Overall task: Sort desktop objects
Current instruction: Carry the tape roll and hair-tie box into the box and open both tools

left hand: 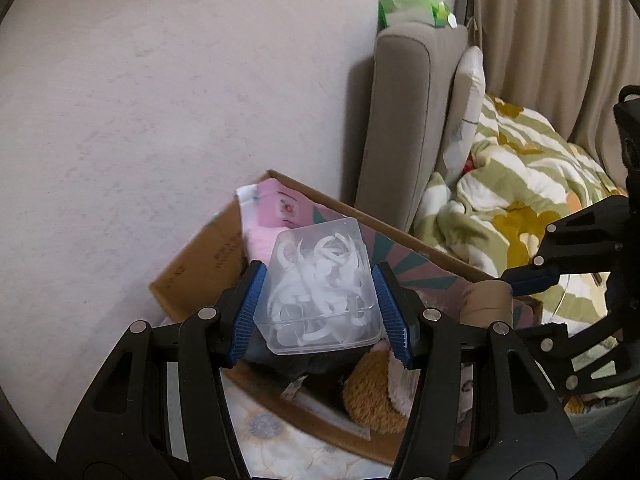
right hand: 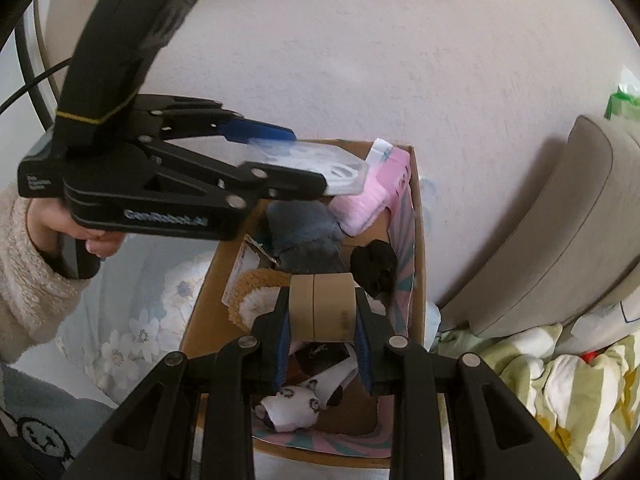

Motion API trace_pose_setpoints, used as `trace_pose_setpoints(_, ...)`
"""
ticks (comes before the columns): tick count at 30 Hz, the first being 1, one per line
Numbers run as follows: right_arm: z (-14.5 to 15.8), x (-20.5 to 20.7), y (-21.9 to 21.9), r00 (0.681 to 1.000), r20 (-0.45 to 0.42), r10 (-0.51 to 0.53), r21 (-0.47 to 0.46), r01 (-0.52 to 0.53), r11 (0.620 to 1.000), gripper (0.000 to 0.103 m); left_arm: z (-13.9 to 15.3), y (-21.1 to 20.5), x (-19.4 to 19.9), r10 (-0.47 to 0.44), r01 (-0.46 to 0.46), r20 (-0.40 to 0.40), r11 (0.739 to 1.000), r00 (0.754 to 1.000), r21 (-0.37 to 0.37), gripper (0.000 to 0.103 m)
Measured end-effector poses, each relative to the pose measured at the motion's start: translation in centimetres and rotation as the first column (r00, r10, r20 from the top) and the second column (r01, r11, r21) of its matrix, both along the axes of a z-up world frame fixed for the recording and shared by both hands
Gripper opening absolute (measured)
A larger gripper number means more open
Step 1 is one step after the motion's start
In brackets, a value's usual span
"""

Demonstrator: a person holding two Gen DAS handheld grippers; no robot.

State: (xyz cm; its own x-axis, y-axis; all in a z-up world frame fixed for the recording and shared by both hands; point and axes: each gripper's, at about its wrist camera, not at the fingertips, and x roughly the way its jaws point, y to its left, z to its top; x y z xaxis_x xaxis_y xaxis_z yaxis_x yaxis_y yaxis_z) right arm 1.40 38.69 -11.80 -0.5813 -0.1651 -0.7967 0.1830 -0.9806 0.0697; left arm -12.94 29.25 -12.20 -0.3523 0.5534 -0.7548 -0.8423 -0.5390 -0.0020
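My left gripper (left hand: pixel 320 304) is shut on a clear plastic box of white floss picks (left hand: pixel 320 288) and holds it above an open cardboard box (left hand: pixel 192 272). In the right wrist view the same left gripper (right hand: pixel 304 160) holds the clear box (right hand: pixel 320 164) over the cardboard box (right hand: pixel 200 300). My right gripper (right hand: pixel 322 316) is shut on a brown tape roll (right hand: pixel 322 306) above the cardboard box. The tape roll also shows in the left wrist view (left hand: pixel 486 300), with the right gripper (left hand: pixel 528 280) at the right edge.
The cardboard box holds a pink pack (right hand: pixel 372 192), grey cloth (right hand: pixel 300 224), a black object (right hand: pixel 376 264), a brown brush (right hand: pixel 252 296) and white socks (right hand: pixel 296 400). A grey sofa arm (left hand: pixel 400 120) and a patterned blanket (left hand: pixel 512 184) lie to the right. A floral cloth (right hand: pixel 136 320) lies to the left.
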Motion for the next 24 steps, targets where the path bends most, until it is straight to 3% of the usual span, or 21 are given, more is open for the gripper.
trace_pose_setpoints(13,-1.8,-0.6,0.9,1.0,0.019,0.004,-0.063,-0.003,0.998,0.026,-2.1,1.9,-0.5,-0.015,0.015,0.0,0.997,1.0,-0.08,0.053)
trace_pose_setpoints(14,-1.9,-0.6,1.0,1.0,0.02,0.006,-0.078,-0.004,0.997,0.026,-2.1,2.0,-0.6,-0.006,0.007,0.005,0.996,1.0,-0.087,0.064)
trace_pose_setpoints(15,-2.0,-0.7,1.2,1.0,0.026,0.004,-0.093,-0.002,0.996,0.028,-2.1,2.1,-0.8,0.012,-0.011,0.01,0.995,1.0,-0.094,0.091)
trace_pose_setpoints(16,-2.0,-0.7,1.3,1.0,0.027,-0.007,-0.095,0.01,0.995,0.044,-2.1,2.1,-1.0,0.033,-0.032,0.011,0.995,0.999,-0.096,0.103)
trace_pose_setpoints(17,-2.0,-0.6,1.4,0.999,0.021,-0.025,-0.087,0.027,0.996,0.074,-1.8,1.9,-1.0,0.05,-0.049,0.005,0.995,0.999,-0.081,0.103)
trace_pose_setpoints(18,-2.1,-0.5,1.5,0.999,0.02,-0.044,-0.071,0.045,0.996,0.089,-1.5,1.6,-1.2,0.059,-0.058,0.014,0.996,0.998,-0.061,0.103)
trace_pose_setpoints(19,-2.0,-0.3,1.6,0.998,0.02,-0.056,-0.061,0.057,0.996,0.095,-1.3,1.4,-1.4,0.066,-0.064,0.027,0.996,0.997,-0.055,0.103)
trace_pose_setpoints(24,-1.6,0.8,2.0,0.995,0.0,-0.099,-0.053,0.099,0.994,0.101,-0.4,0.2,-1.9,0.112,-0.109,0.04,0.992,0.993,-0.068,0.103)
